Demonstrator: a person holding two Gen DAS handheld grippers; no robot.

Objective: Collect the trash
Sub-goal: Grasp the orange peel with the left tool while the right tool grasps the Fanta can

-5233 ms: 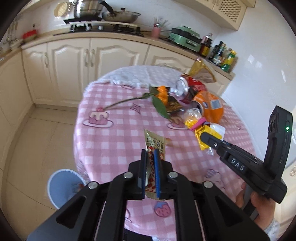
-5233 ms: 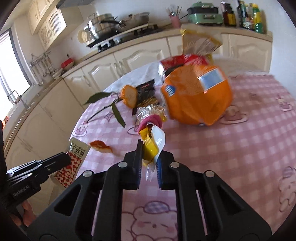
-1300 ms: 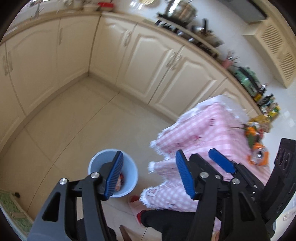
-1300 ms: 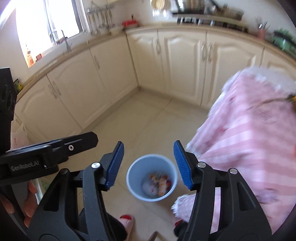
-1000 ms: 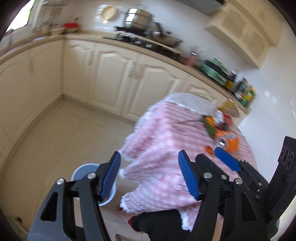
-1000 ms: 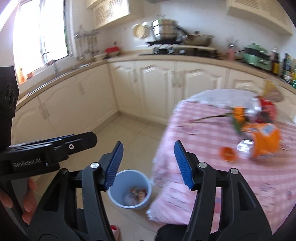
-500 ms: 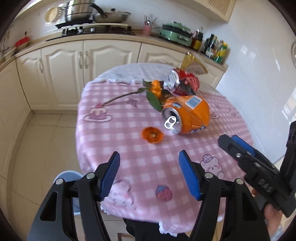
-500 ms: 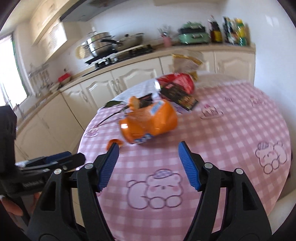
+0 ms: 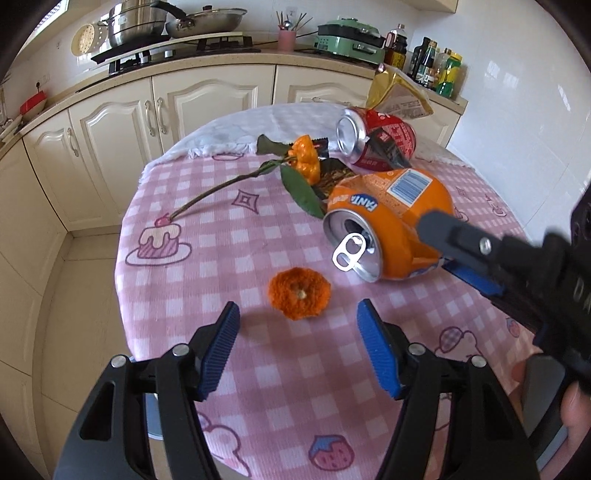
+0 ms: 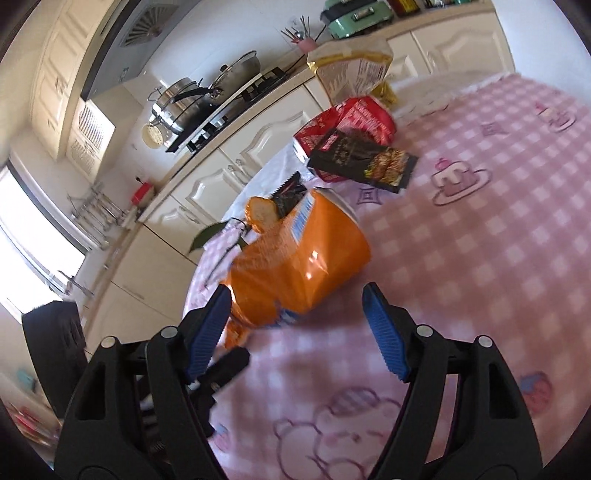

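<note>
Left wrist view: left tool (image 9: 297, 354) gapes above orange peel (image 9: 299, 293) (right tool (image 10: 295, 326) spread beside crushed can (image 10: 295, 266)).

This is a home kitchen: cream panelled cabinets (image 9: 207, 99) run under a long counter bearing a gas hob (image 9: 177, 46) with a steel pot (image 9: 136, 18) and a frying pan (image 9: 207, 18). Sauce bottles (image 9: 428, 62) and a green electric cooker (image 9: 351, 38) stand further along. A round table (image 9: 229, 240) wears a pink checked cloth.
</note>
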